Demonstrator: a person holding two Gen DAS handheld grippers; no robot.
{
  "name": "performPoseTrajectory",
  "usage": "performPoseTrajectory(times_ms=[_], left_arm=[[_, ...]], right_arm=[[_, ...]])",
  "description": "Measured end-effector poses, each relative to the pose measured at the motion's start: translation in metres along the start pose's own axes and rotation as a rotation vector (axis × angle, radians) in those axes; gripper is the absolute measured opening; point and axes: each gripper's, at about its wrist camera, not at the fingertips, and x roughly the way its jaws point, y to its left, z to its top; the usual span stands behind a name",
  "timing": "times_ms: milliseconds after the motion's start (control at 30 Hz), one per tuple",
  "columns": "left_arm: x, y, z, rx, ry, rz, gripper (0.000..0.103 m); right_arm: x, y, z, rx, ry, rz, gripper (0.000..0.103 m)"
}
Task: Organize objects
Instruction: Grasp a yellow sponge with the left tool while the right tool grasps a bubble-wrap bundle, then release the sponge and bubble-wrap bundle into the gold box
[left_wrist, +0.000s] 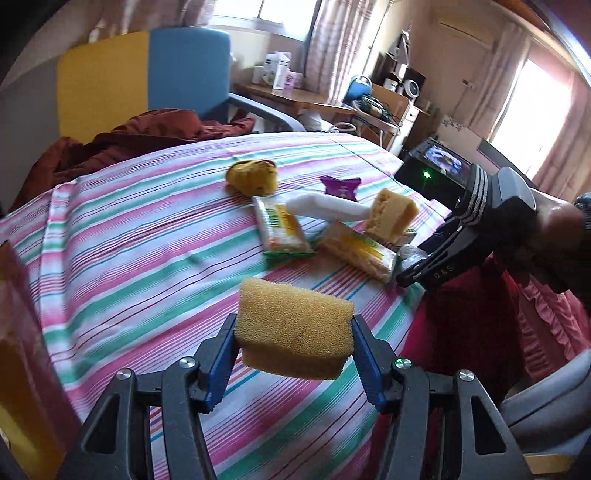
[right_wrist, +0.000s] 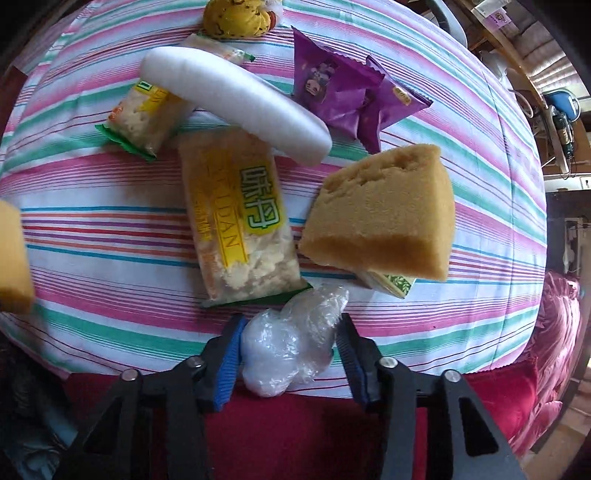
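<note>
The left gripper (left_wrist: 293, 345) is holding a light, squashy yellow sponge (left_wrist: 293, 334) by its two ends above the striped bed (left_wrist: 129, 236), while the right gripper's (right_wrist: 290, 352) half-closed fingers (right_wrist: 231, 360) are flanking, perhaps just pinching, a crinkly, slippery plastic-wrapped bundle (right_wrist: 291, 349) at the bed's six-o'clock edge.

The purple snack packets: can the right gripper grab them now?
Probably not yet. The right gripper is already closed on a plastic bag, and the purple snack packets lie farther off, beyond the white foam and brown sponge.
</note>
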Motion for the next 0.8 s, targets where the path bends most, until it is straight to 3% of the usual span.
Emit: performPoseTrajectory(times_ms=[233,433,567,800], left_arm=[[-0.021,0.012,-0.005,-0.043,-0.033,0.024,0.059],[-0.045,0.026,-0.009,-0.104,-0.077,0.045,0.059],[-0.062,0.036,-0.013,-0.136,-0.104,0.077,0.059],[-0.108,0.067,-0.027,-0.228,-0.173,0.18,0.06]], right_arm=[[-0.013,-0.003,-0.012,0.011,-0.048,-0.025,0.041],[-0.06,-0.005,-0.036,0.05,-0.212,0.013,0.041],[-0.099,0.012,-0.043,0.039,-0.366,0.104,0.041],[-0.137,0.096,-0.013,-0.057,-0.556,0.286,0.041]])
